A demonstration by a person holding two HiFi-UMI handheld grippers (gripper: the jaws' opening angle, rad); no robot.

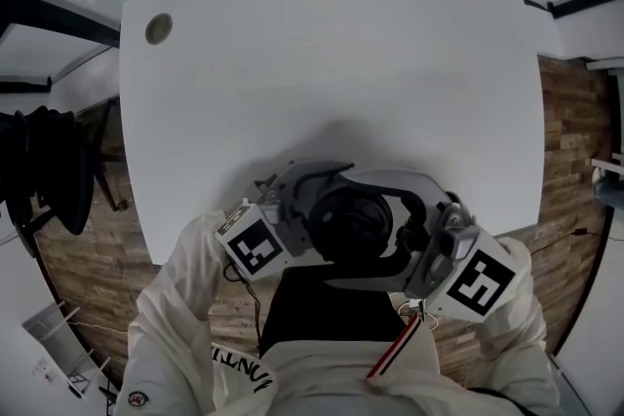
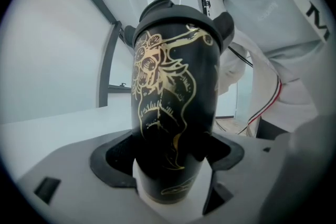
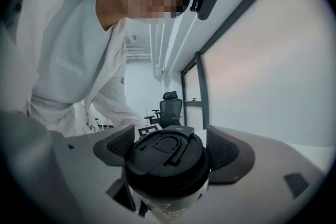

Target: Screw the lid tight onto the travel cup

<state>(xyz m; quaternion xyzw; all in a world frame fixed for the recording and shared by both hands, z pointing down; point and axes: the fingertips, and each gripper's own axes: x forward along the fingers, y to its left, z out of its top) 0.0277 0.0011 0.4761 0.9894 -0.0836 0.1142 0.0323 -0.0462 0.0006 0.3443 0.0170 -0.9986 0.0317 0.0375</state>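
Tightening under way: left gripper (image 2: 169, 155) clamps travel cup (image 2: 176, 86) body; right gripper (image 3: 170, 148), jaws wide, pinches lid (image 3: 167, 161). Next: probably a firm clockwise twist.

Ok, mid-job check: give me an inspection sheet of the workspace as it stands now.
Surface: white table, with only a round grey grommet near its far left corner.
Job's things: black travel cup with gold drawing, held between both grippers at the table's near edge; black plastic lid sits on its mouth, tightness cannot be told.
Clutter: nothing seen.
Grippers: left gripper shut on the cup's lower body; right gripper shut on the lid.
Cables: red and white wires hang beside the person's white jacket.
Surroundings: wooden floor around the table; black office chair in the background.
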